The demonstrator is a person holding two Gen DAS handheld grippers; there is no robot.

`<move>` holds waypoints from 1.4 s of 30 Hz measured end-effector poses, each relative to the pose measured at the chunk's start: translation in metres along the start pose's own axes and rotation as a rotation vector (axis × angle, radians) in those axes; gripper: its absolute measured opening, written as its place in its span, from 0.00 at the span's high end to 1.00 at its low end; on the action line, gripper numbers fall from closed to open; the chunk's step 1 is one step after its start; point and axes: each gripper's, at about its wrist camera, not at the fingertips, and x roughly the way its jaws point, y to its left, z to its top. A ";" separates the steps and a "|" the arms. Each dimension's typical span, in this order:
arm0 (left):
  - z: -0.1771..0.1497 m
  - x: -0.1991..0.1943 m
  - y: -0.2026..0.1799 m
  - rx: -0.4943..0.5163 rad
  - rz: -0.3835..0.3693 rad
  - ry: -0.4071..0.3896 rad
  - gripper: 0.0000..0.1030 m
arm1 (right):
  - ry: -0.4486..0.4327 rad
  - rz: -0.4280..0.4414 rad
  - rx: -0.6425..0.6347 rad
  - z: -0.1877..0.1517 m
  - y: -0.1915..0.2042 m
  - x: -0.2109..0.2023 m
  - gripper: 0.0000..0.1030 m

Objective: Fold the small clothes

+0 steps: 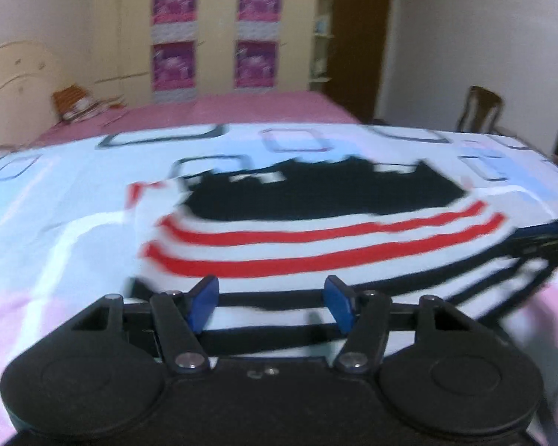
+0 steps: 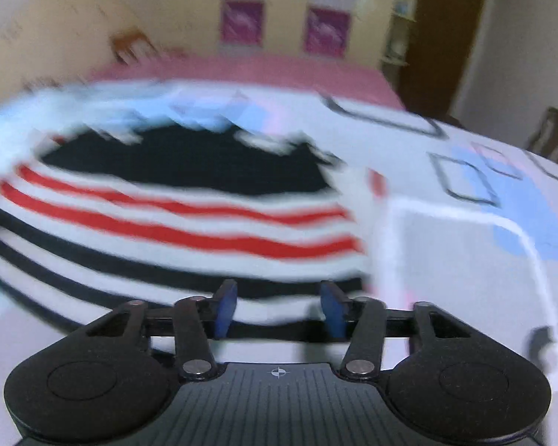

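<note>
A bed [image 1: 241, 107] with a pink sheet filled the upper middle of both views, a wardrobe [image 1: 215, 33] with purple panels behind it and a brown door [image 1: 364, 41] at upper right. Across the bed's near part lay a pale cover [image 1: 55, 215] printed with blue and pink blocks and dark square outlines. On that cover, in the centre of both views, lay the garment [image 1: 316, 234]: white with red and black stripes and a wide black band along its far edge, flat but blurred. A chair [image 1: 480, 109] stood at the right edge of the left view. The left gripper [image 1: 271, 306] sat at lower centre of its view, jaws spread over the black stripes with nothing pinched. The right gripper [image 2: 279, 310] likewise held its jaws apart, somewhat narrower, above the garment's near edge, gripping nothing
</note>
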 end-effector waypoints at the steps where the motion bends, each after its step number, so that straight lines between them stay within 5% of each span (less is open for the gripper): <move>1: -0.001 0.001 -0.014 0.018 -0.024 0.003 0.40 | 0.002 0.028 -0.032 0.000 0.015 0.000 0.68; 4: -0.008 0.011 -0.041 0.048 -0.056 0.044 0.40 | 0.042 0.073 -0.047 -0.004 0.047 0.011 0.69; 7: -0.022 0.021 -0.050 0.065 -0.039 0.118 0.41 | 0.116 0.013 -0.045 -0.023 0.061 0.026 0.69; 12: -0.035 0.004 -0.040 0.060 -0.049 0.086 0.39 | 0.084 0.009 -0.071 -0.037 0.061 0.013 0.69; 14: -0.031 0.004 -0.031 0.054 -0.026 0.068 0.39 | 0.046 0.018 -0.040 -0.033 0.049 0.012 0.69; 17: -0.027 -0.002 -0.010 0.042 0.017 0.055 0.41 | -0.035 -0.084 0.024 -0.025 0.013 -0.007 0.69; 22: -0.030 0.000 0.024 -0.025 0.049 0.072 0.42 | 0.042 -0.170 0.134 -0.023 -0.052 -0.004 0.69; 25: -0.030 0.000 0.025 -0.032 0.041 0.074 0.42 | 0.076 -0.140 0.183 -0.025 -0.069 0.000 0.69; 33: -0.034 0.002 0.030 -0.039 0.033 0.080 0.42 | 0.151 -0.053 0.202 -0.038 -0.079 0.002 0.69; 34: -0.035 0.002 0.030 -0.039 0.035 0.080 0.42 | 0.145 -0.050 0.194 -0.041 -0.078 0.000 0.71; 36: -0.035 0.001 0.031 -0.037 0.041 0.079 0.42 | 0.130 -0.070 0.157 -0.049 -0.073 -0.007 0.90; 42: -0.034 0.001 0.032 -0.042 0.049 0.088 0.42 | 0.120 -0.110 0.116 -0.060 -0.064 -0.014 0.90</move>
